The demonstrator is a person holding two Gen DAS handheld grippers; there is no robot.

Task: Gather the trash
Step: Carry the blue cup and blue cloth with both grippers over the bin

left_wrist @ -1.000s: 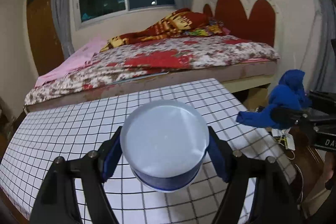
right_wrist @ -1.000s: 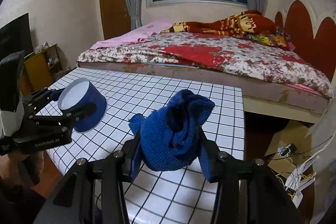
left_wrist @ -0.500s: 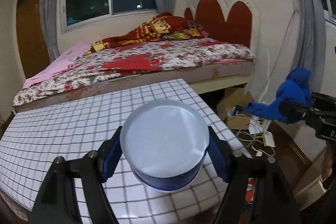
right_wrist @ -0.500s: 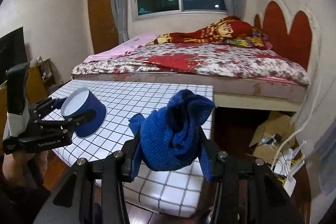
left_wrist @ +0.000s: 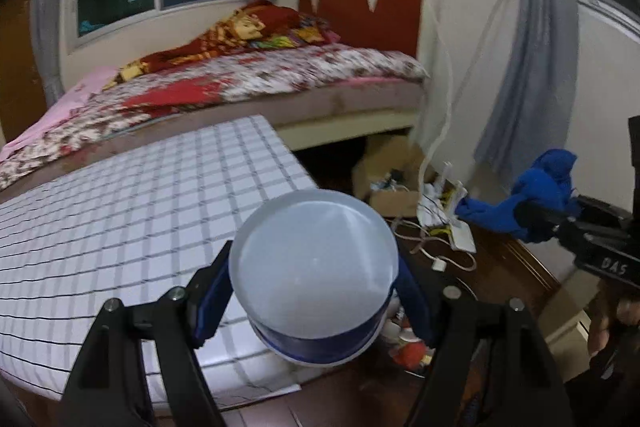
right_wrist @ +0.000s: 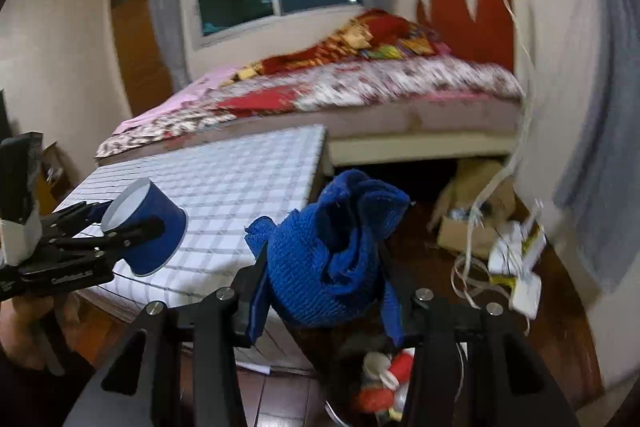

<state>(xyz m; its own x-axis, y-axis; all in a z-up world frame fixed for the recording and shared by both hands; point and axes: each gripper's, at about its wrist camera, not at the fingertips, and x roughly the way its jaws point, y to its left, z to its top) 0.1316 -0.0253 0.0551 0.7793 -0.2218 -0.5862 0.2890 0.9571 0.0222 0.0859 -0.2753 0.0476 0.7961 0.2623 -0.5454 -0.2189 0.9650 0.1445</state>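
Left wrist view: we clamp a blue paper cup (left_wrist: 316, 279) in our left gripper (left_wrist: 312, 301) past the checkered table (left_wrist: 120, 211) edge; our right gripper (right_wrist: 322, 293) pinches a blue cloth (right_wrist: 332, 259) above floor trash (right_wrist: 384, 383).

- The left hand-held gripper (left_wrist: 314, 291) clamps a blue paper cup with a white inside (left_wrist: 314, 277) between its pads.
- Beneath lies the white black-gridded desk (left_wrist: 120, 211).
- At right, the right hand-held gripper (left_wrist: 532, 217) grips a crumpled blue knitted cloth (left_wrist: 532, 193).
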